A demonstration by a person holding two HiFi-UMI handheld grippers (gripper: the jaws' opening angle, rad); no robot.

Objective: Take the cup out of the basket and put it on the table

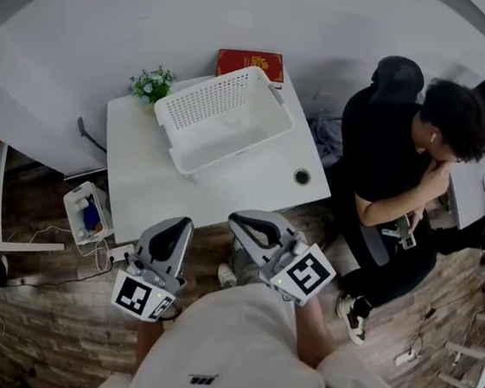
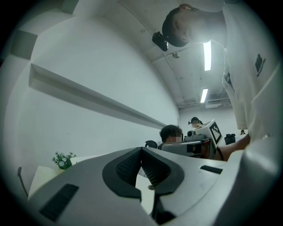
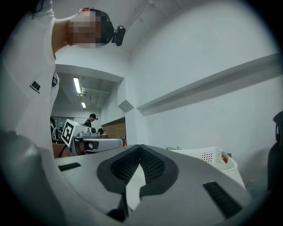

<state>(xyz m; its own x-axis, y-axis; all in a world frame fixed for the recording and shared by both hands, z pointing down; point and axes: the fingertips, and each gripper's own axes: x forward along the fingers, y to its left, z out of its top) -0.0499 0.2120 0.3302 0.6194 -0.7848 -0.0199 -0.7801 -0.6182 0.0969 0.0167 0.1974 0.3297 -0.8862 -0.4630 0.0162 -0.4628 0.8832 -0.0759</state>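
white table (image 1: 158,190) against grey wall (image 1: 246,11), basket (image 1: 223,100) on it

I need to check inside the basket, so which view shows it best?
The head view: it looks down into the whole white basket. The right gripper view catches only its upper rim from the side; the left gripper view does not show it.

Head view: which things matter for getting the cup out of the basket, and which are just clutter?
Job: basket; cup, only a faint pale shape inside it; table; left gripper and right gripper, both shut and empty.
Lying about: small plant; red box; seated person; floor bin.
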